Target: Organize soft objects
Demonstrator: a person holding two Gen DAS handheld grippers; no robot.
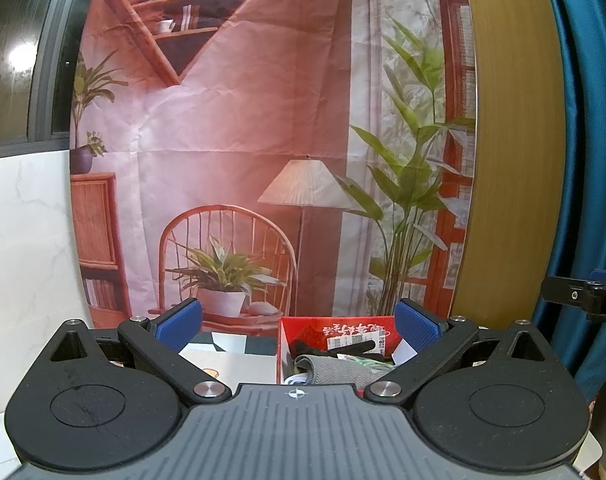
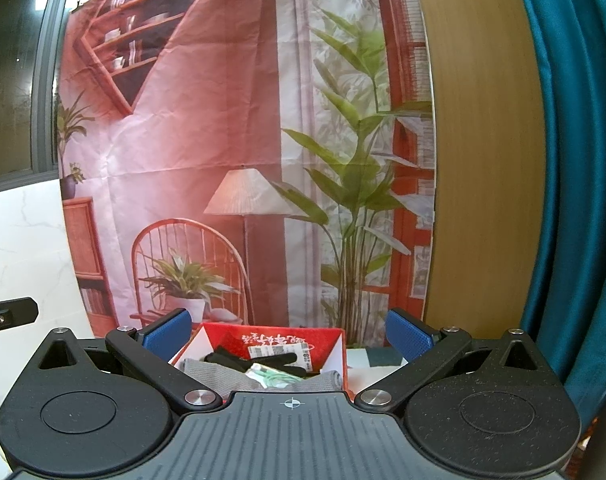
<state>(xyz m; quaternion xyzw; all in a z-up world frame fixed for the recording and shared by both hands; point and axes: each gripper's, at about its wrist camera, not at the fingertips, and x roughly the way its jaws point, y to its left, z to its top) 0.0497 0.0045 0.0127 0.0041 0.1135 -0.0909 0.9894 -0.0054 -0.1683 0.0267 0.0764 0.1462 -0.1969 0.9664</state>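
Your left gripper point(image 1: 297, 326) and right gripper point(image 2: 287, 330) both gape wide, empty, near the red cardboard box point(image 2: 223, 330) (grey knitted cloth point(image 2: 207, 372) inside).

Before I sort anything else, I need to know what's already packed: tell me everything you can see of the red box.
The red box is an open-topped carton, apparently cardboard, red with white inner flaps and white script along its far wall. It sits low in both wrist views, just beyond the open grippers, partly hidden by them. Inside lie a grey cloth, black soft items, a printed label and a small green-and-white packet, piled loosely. Its base is not visible.
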